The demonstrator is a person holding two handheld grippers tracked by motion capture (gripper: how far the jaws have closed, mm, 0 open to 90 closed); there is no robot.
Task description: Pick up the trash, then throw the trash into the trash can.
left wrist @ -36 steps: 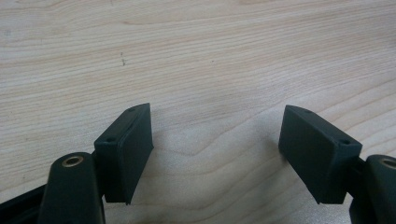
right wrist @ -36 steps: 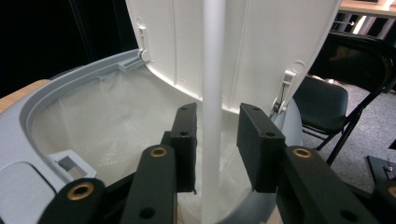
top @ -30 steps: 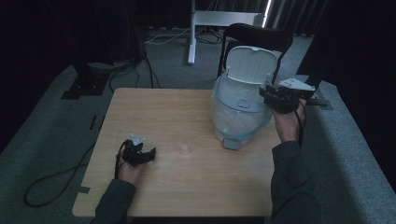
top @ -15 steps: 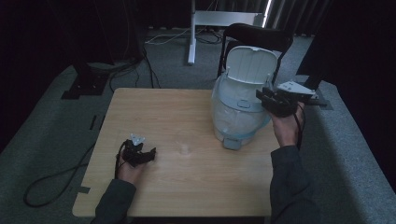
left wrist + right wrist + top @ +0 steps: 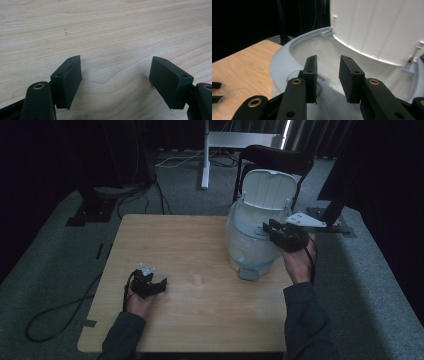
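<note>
– Is there any writing on the big white pot?

– None that I can read. Its lid stands up, open. Inside looks pale and misty; I cannot tell what is in it.

– Where is it?

– On the desk, far right side. The right gripper hangs over its rim, jaws a bit apart, holding nothing.

– And the left gripper?

– Low over the bare desk, jaws wide apart.

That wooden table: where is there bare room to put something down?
The table is bare across its far left, between its back edge and the left gripper. The near strip between the two sleeves is free too. A small clear disc lies mid-table. The right side is crowded by the open rice cooker and the right gripper.
</note>
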